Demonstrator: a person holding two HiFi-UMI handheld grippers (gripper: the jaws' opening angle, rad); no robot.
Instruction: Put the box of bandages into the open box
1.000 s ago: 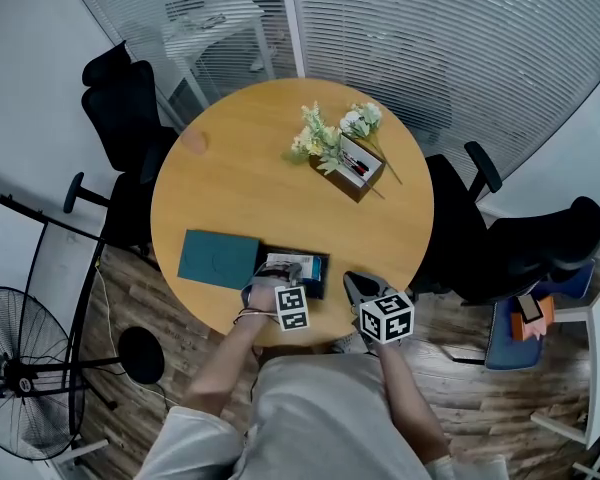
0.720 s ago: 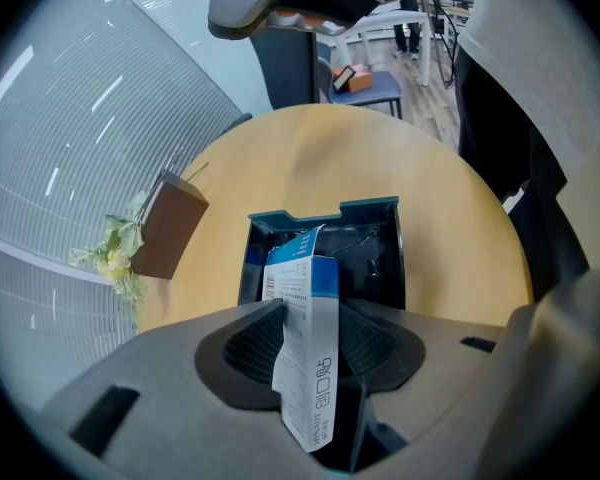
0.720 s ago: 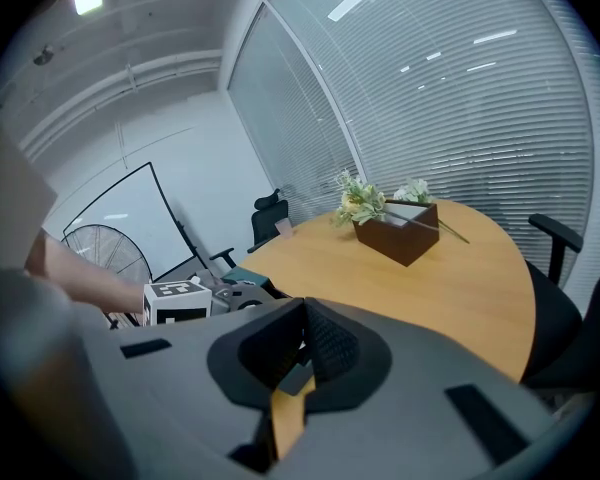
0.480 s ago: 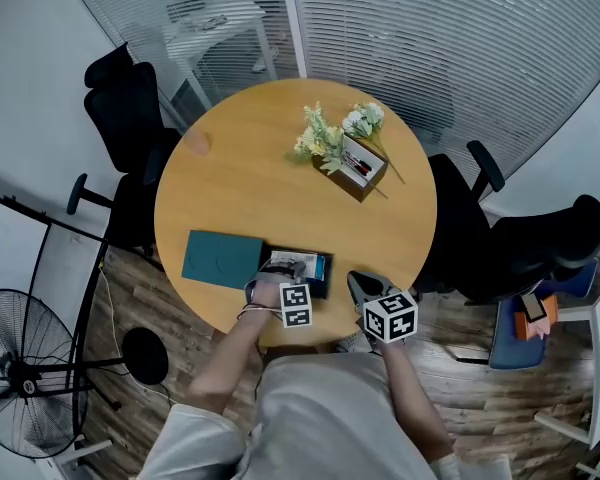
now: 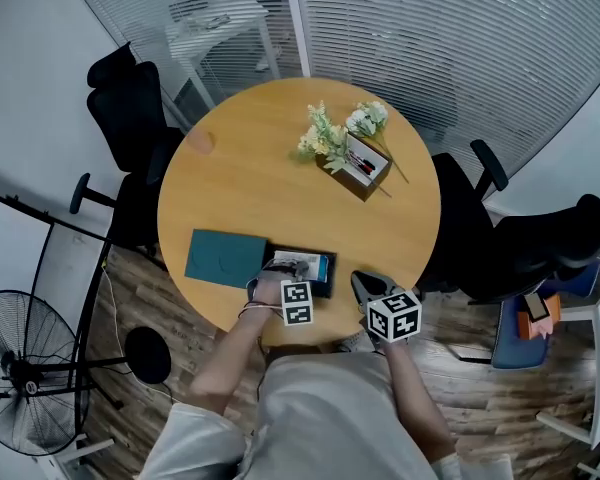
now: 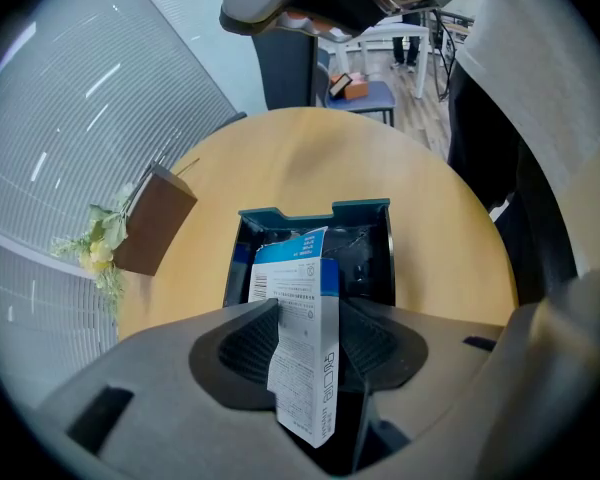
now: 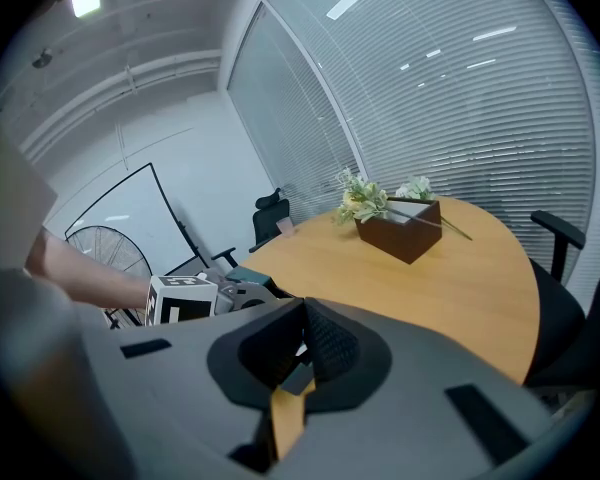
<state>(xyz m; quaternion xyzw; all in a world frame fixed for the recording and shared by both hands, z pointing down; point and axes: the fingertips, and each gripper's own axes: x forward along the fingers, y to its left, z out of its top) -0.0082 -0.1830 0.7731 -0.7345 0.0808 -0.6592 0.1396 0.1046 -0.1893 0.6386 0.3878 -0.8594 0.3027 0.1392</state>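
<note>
The white and blue box of bandages [image 6: 305, 338] stands on end between the jaws of my left gripper [image 6: 310, 306], its far end down inside the dark open box [image 6: 310, 211]. These jaws have just been opening and now stand wide, the pads no longer pressing on the box. From the head view, my left gripper [image 5: 285, 268] points steeply down over the open box [image 5: 326, 286] at the table's near edge. My right gripper [image 5: 363, 286] hovers just right of it, shut and empty; its pads meet in the right gripper view [image 7: 305, 306].
The open box's teal lid [image 5: 225, 258] lies flat to its left. A brown box with flowers [image 5: 355, 163] stands at the far right of the round wooden table [image 5: 270, 168]. Black office chairs [image 5: 130, 108] surround the table, and a fan [image 5: 20, 378] stands on the floor at left.
Both grippers keep their places over the table's near edge. The head view itself has shifted a little.
</note>
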